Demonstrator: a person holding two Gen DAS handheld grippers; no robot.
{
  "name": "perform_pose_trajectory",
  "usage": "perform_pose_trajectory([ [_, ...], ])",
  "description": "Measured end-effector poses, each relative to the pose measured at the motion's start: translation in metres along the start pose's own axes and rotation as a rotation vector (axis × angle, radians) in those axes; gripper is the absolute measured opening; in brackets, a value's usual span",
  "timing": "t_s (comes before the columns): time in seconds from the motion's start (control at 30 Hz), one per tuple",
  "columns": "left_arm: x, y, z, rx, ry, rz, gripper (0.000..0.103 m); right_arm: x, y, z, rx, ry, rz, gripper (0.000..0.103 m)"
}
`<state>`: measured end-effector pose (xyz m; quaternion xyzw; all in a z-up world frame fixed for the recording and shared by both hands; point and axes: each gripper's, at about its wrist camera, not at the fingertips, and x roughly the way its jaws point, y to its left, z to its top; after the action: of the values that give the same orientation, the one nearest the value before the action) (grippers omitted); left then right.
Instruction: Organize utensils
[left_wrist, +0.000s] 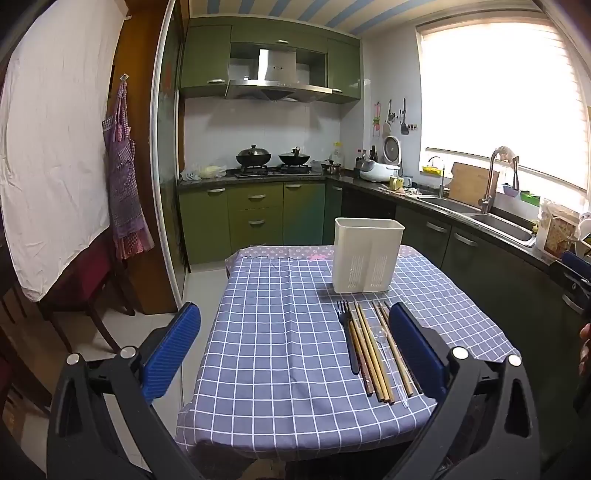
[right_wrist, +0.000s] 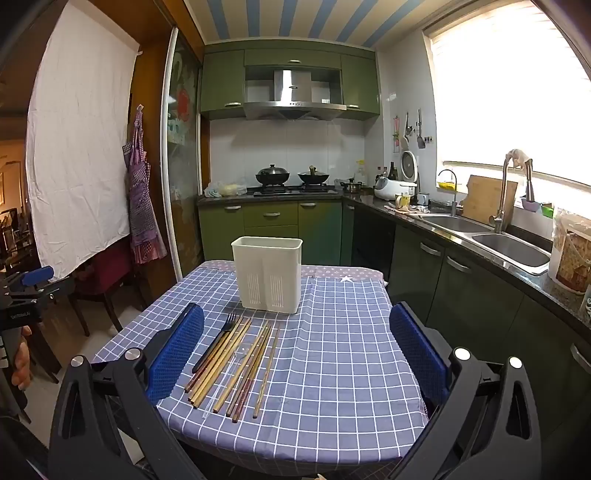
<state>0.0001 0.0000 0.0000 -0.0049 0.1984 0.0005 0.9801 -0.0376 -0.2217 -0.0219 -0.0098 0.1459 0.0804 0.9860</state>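
Note:
A cream utensil holder (left_wrist: 367, 255) stands upright at the far side of the blue checked table (left_wrist: 280, 350); it also shows in the right wrist view (right_wrist: 266, 272). In front of it lie a black fork (left_wrist: 348, 336), several wooden chopsticks (left_wrist: 373, 354) and a clear plastic spoon (left_wrist: 386, 354), side by side. In the right wrist view the fork (right_wrist: 216, 341), chopsticks (right_wrist: 240, 363) and spoon (right_wrist: 227, 380) lie left of centre. My left gripper (left_wrist: 295, 347) is open and empty above the near table edge. My right gripper (right_wrist: 297, 350) is open and empty, also held back from the utensils.
A green kitchen counter with a double sink (right_wrist: 491, 236) and tap runs along the right. A stove with two woks (right_wrist: 291, 177) is at the back. A red chair (left_wrist: 88, 280) and hanging apron (left_wrist: 123, 184) stand left of the table.

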Motion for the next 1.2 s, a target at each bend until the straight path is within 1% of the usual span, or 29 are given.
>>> perform_pose_trajectory([
  [0.27,-0.002,0.001,0.000,-0.005,-0.008,-0.005,0.097,0.000,0.000,0.000,-0.003,0.001,-0.004,0.099],
  [0.3,0.000,0.001,0.001,-0.004,0.005,-0.003,0.097,-0.001,0.000,0.000,-0.003,0.001,-0.003,0.099],
  [0.47,0.002,0.002,0.001,-0.002,0.001,-0.004,0.097,0.000,0.001,0.000,-0.005,0.001,-0.002,0.099],
  [0.63,0.003,0.008,-0.006,-0.003,0.005,-0.007,0.097,0.000,0.001,0.000,-0.005,0.001,-0.003,0.099],
  [0.77,0.003,0.013,-0.004,-0.002,0.009,-0.006,0.097,0.000,0.001,0.000,-0.005,0.000,-0.002,0.099],
  [1.03,0.002,0.001,-0.006,0.001,0.012,-0.004,0.097,-0.001,0.002,0.000,-0.003,0.005,0.001,0.099],
  [1.2,0.003,0.000,-0.009,0.001,0.012,-0.002,0.097,0.000,0.003,0.000,-0.004,0.006,-0.001,0.099],
])
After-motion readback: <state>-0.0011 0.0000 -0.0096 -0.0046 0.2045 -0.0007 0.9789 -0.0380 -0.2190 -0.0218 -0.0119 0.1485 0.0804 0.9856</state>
